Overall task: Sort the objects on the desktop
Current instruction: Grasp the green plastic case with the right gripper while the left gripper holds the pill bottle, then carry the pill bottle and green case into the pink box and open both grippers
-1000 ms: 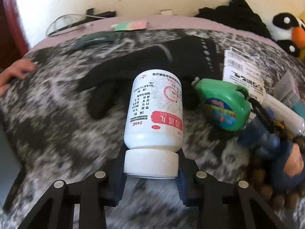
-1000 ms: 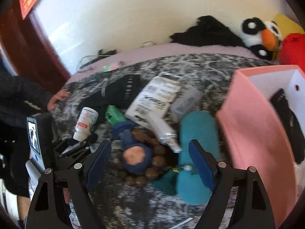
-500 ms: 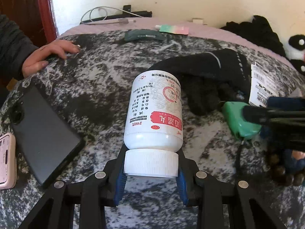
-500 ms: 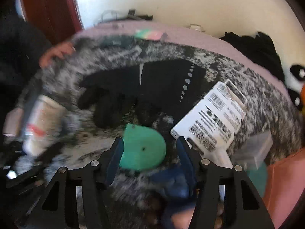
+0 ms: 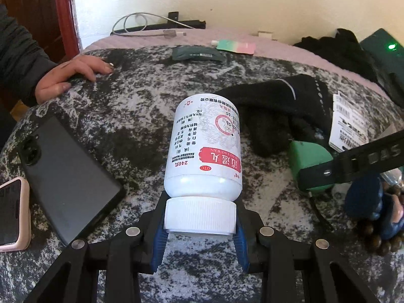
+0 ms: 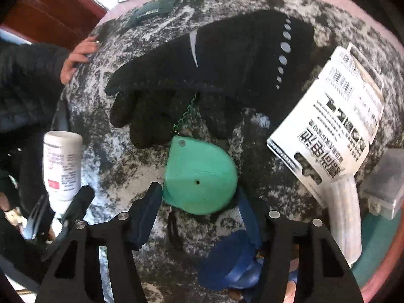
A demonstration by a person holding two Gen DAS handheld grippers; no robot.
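**Bottle held by its cap, green tape measure between closing fingers**

The left gripper [image 5: 200,229] is clamped on the white cap of a pill bottle [image 5: 204,149], holding it above the mottled grey bench [image 5: 131,116]. The bottle's long axis runs straight out along the fingers, base pointing away and downward toward the black glove [image 5: 277,108], cap nearest the gripper, its label upside down from this side. A dark phone [image 5: 65,176] lies flat on the left.

The right gripper [image 6: 199,197] points steeply down over a green tape measure [image 6: 199,176]. Its jaws are closing, with the tape measure between them; the left finger sits right at its edge, the right finger's tip is hidden. A white packet [image 6: 328,126] lies just to the right.
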